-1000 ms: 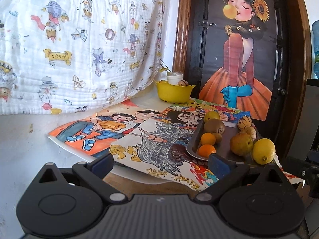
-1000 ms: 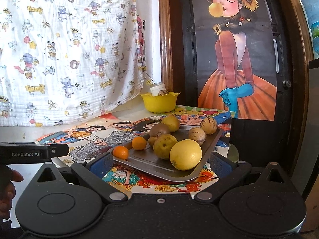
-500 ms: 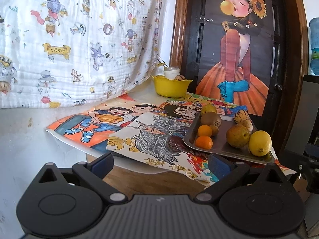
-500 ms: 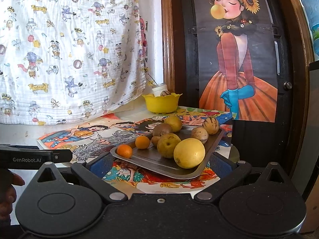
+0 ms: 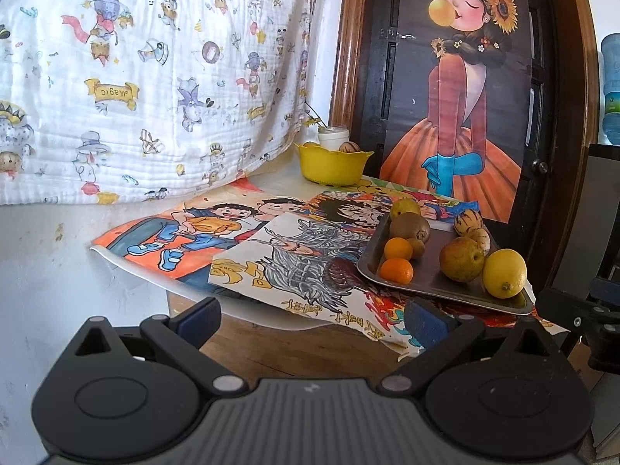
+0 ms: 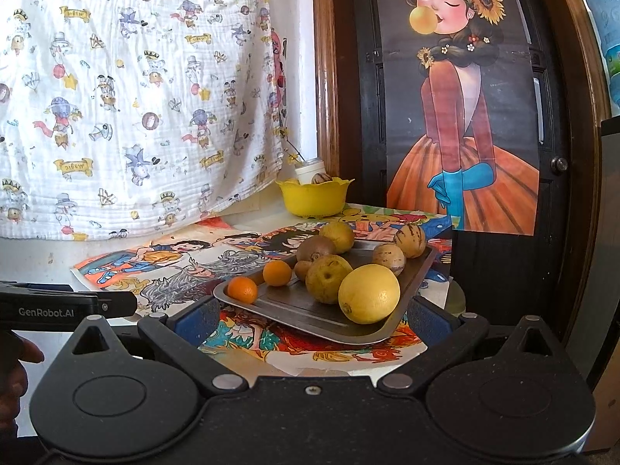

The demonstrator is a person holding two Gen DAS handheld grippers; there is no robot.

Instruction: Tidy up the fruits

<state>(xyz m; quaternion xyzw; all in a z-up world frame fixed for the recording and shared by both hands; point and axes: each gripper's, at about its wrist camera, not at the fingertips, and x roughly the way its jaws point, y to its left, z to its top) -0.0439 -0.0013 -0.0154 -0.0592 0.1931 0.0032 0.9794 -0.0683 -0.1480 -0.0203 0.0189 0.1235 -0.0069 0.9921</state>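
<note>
Fruits (image 6: 368, 293) are piled loose on a metal tray (image 6: 302, 310) at the tabletop's near edge, overhanging slightly. Both the left gripper (image 5: 310, 316) and right gripper (image 6: 310, 316) are held wide apart, empty. A nudged tray could be tipped; round lemons could be rolled off.

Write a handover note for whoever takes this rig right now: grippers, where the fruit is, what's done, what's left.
Left gripper: open, empty, short of the table edge.
Right gripper: open, empty, facing the tray's near edge.
Metal tray: holds the lemon, a pear, two oranges, kiwis and two striped fruits.
Yellow bowl, at the back of the table: one striped fruit shows over its rim.
Done: apparently only that one fruit.
Left: the fruit on the tray, none gripped yet.
</note>
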